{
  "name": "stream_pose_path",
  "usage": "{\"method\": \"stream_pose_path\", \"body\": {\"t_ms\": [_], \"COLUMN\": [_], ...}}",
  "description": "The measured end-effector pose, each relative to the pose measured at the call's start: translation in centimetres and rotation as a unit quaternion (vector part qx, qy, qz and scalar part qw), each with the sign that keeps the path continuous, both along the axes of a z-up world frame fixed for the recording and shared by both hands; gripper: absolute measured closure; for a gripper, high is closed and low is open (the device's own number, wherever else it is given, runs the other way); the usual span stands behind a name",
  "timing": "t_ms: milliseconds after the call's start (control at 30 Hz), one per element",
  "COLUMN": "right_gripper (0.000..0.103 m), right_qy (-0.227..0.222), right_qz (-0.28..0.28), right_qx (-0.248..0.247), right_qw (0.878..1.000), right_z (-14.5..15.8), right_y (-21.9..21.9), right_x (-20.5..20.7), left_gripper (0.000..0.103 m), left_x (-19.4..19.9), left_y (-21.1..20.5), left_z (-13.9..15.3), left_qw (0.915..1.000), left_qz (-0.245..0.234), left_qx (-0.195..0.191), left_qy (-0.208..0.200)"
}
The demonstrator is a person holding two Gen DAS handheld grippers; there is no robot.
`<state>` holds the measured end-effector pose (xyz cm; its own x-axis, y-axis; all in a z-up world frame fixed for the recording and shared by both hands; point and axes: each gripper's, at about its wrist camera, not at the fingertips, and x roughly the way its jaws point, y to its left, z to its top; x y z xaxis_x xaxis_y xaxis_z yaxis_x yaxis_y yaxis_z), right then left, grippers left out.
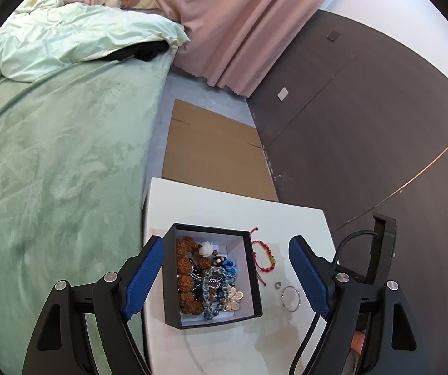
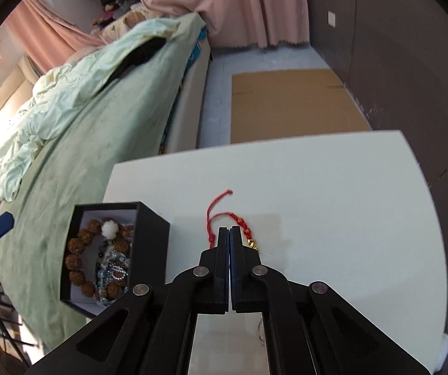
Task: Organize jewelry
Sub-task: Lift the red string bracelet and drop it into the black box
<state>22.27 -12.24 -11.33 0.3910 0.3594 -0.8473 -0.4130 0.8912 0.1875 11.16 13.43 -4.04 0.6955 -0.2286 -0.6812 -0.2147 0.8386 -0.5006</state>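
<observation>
Three pieces outside black box (image 1: 213, 276): red cord bracelet (image 2: 224, 222), small ring (image 1: 276, 285), wire hoop (image 1: 291, 298) on white table (image 2: 333, 187). Left gripper (image 1: 227, 278) spread wide over box. Right gripper (image 2: 229, 231) pressed together, hovering at bracelet; whether cord is pinched, cannot tell. Best: grip braid mid-length, lift clear, lower inside box.

Box (image 1: 213, 276) on table (image 1: 286, 218), bracelet (image 1: 263, 257) right of it, rings (image 1: 290, 298) nearer.
</observation>
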Motion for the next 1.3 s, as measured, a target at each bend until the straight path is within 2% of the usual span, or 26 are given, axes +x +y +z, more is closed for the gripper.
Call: {"method": "stream_pose_path", "body": {"t_ms": [67,133,167,200,367,400,467,500,633,767,1000,1167,1300], "right_gripper": [0.1,0.085,0.073,0.07,0.071,0.075,0.094,0.095,0.095,0.096,0.095,0.095,0.094], "right_qy": [0.024,0.049,0.05,0.048,0.058,0.047,0.034,0.038,0.067,0.044,-0.008,-0.012,0.013], "right_qz": [-0.004,-0.012,-0.017,-0.023,-0.018,-0.014,0.0,0.005,-0.018,-0.021,0.02,0.056,0.099], "right_qx": [-0.006,-0.021,-0.023,-0.023,-0.009,-0.021,-0.063,-0.061,-0.022,0.023,0.114,0.152,0.176], "right_qw": [1.0,0.998,0.998,0.998,0.998,0.999,0.997,0.997,0.997,0.999,0.993,0.987,0.979], "right_z": [-1.3,-3.0,-3.5,-3.9,-4.9,-4.9,-4.9,-5.0,-4.4,-1.3,4.6,5.7,5.3], "right_y": [-0.1,-0.2,-0.4,-0.6,-0.4,0.0,1.2,1.5,0.6,0.3,1.3,3.3,5.6], "right_x": [0.7,1.5,1.7,1.9,2.5,2.3,1.8,1.7,1.6,0.5,-3.1,-4.7,-5.4], "left_gripper": [0.018,0.016,0.015,0.014,0.007,0.007,0.007,0.007,0.007,0.007,0.003,0.001,0.001], "left_x": [-0.4,-0.7,-0.8,-0.9,-1.3,-1.4,-1.4,-1.4,-1.5,-1.8,-2.7,-3.2,-3.5], "left_y": [0.1,0.1,0.2,0.1,0.7,0.8,1.0,1.0,1.2,1.5,2.2,2.4,2.8], "left_z": [0.1,0.1,0.2,0.3,0.5,0.5,0.5,0.5,0.5,0.7,1.1,1.1,0.8], "left_qw": [1.0,1.0,1.0,1.0,0.9998,0.9998,0.9998,0.9998,0.9997,0.9996,0.9994,0.9995,0.9995], "left_qz": [0.0,-0.002,-0.003,-0.003,0.006,0.006,0.007,0.006,0.005,0.006,0.018,0.022,0.026], "left_qx": [-0.003,-0.004,-0.004,-0.004,-0.014,-0.014,-0.016,-0.017,-0.022,-0.023,-0.016,-0.007,-0.004], "left_qy": [-0.002,-0.004,-0.005,-0.005,-0.014,-0.014,-0.013,-0.012,-0.011,-0.013,-0.025,-0.021,-0.017]}}
